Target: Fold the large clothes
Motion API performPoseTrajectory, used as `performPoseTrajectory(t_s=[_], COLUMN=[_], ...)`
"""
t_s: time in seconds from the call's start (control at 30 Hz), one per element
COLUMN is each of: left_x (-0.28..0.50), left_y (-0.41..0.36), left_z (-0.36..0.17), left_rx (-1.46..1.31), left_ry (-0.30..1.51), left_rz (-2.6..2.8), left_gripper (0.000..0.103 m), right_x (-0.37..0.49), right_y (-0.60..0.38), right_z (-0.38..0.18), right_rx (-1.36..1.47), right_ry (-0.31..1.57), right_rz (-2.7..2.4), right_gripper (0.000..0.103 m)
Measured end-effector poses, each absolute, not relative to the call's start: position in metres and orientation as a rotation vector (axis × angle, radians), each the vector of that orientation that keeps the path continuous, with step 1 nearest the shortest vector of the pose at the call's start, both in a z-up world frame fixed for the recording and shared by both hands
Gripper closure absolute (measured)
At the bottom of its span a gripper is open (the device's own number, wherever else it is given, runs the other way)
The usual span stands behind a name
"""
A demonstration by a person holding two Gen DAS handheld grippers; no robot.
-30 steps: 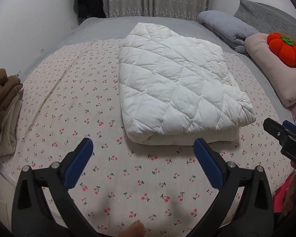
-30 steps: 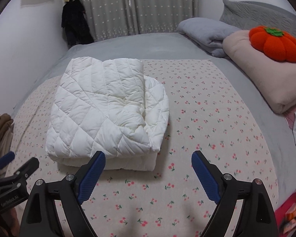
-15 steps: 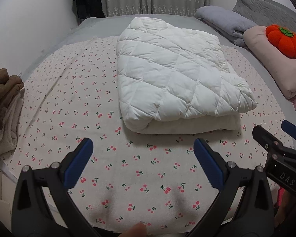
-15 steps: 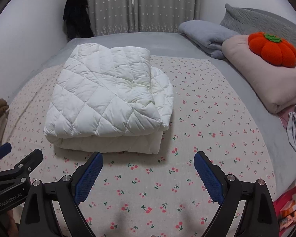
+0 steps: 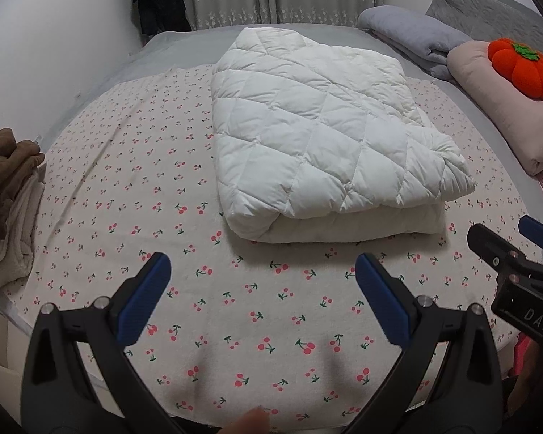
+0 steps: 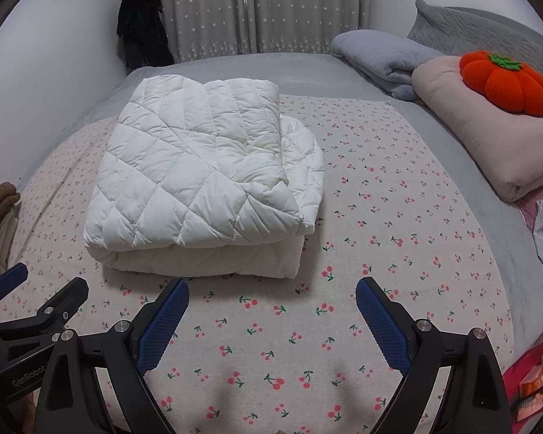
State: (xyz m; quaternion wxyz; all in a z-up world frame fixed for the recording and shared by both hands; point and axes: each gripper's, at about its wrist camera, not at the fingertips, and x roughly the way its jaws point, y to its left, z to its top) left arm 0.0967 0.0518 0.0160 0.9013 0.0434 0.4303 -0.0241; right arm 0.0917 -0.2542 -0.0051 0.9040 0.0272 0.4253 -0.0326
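A white quilted padded garment [image 5: 322, 137] [image 6: 202, 184] lies folded into a thick rectangular bundle on the cherry-print sheet [image 5: 257, 311] [image 6: 398, 224]. My left gripper [image 5: 262, 271] hovers open over the sheet, short of the bundle's near edge, holding nothing. My right gripper [image 6: 271, 296] is also open and empty, just in front of the bundle's near right corner. Each gripper shows at the edge of the other's view, the right one [image 5: 506, 249] at the far right and the left one [image 6: 36, 300] at the lower left.
A brown and cream pile of clothes [image 5: 3, 195] sits at the bed's left edge. A pink folded blanket [image 6: 488, 137] with an orange pumpkin cushion [image 6: 503, 83] and a grey rolled blanket [image 6: 383, 58] lie at the right. Curtains [image 6: 257, 7] and a dark hanging coat [image 6: 141, 29] stand behind.
Both grippers have drawn back and slightly up from the folded bundle, so more of the sheet shows in front of it. The bundle has not moved.
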Motion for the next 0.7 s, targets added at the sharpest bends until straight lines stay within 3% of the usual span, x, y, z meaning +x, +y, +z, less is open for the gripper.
performPoseTrajectory(t_s=[0.7], left_x=[0.0956], left_y=[0.0523], left_z=[0.0161], left_rx=[0.088], left_ry=[0.890], left_rz=[-0.051], left_gripper=[0.001], right_x=[0.0916], right_y=[-0.2544], right_z=[-0.0062], right_rx=[0.060], right_ry=[0.886], right_rz=[-0.064], right_gripper=[0.008])
